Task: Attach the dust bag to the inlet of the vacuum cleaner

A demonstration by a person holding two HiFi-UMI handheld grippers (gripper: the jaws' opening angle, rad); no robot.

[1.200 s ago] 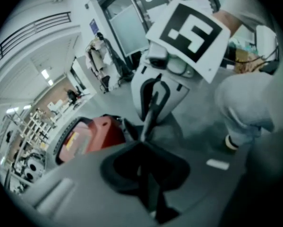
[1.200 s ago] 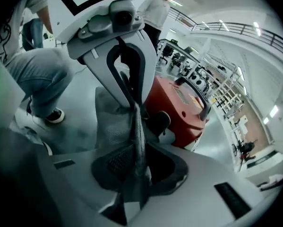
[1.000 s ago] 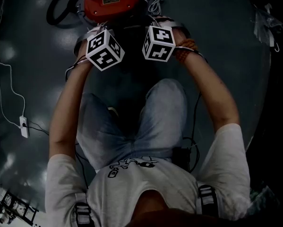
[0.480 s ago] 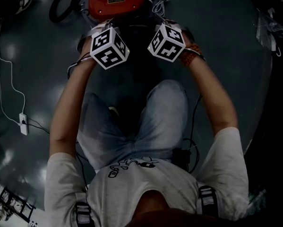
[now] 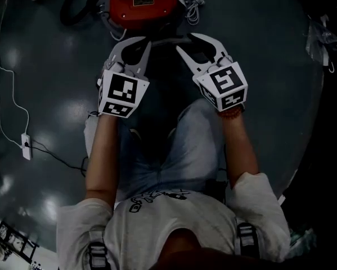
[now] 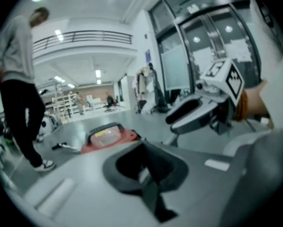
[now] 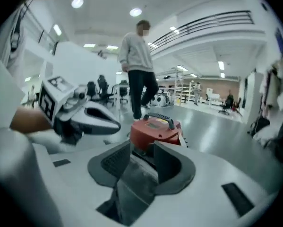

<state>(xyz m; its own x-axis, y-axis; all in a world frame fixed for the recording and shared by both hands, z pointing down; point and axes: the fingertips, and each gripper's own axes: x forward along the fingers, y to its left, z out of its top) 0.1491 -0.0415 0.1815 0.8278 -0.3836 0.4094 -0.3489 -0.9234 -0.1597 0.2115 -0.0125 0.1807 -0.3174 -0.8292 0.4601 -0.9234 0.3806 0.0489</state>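
I have both claws up off the floor [image 5: 269, 66], angled down towards the red vacuum cleaner [image 5: 143, 1], which sits on the floor just beyond the tips. Neither claw touches it.

The left claw [image 5: 144, 41] is pressed together with nothing in it; its own view shows the dark pads meeting. The right claw [image 5: 184, 41] has just been opening and now stands spread wide. Nothing sits between its pads, and I see only the vacuum's handle and body through the gap.

I cannot find the dust bag in any view. It is in neither claw and I see it nowhere on the floor near the machine. The head view is too dark to show the inlet, and both claw views show only the vacuum's top and handle. My guess is that the bag is either already seated on the side I can't see or out of frame.

The claws flank the near end of the machine, a little apart from each other. That pose reads to me as a let-go and pull-back, with the right claw spread to clear whatever it worked on.

The black hose [image 5: 72, 7] curls at the vacuum's left. A bystander [image 7: 139, 70] stands behind the machine, well clear of my reach.
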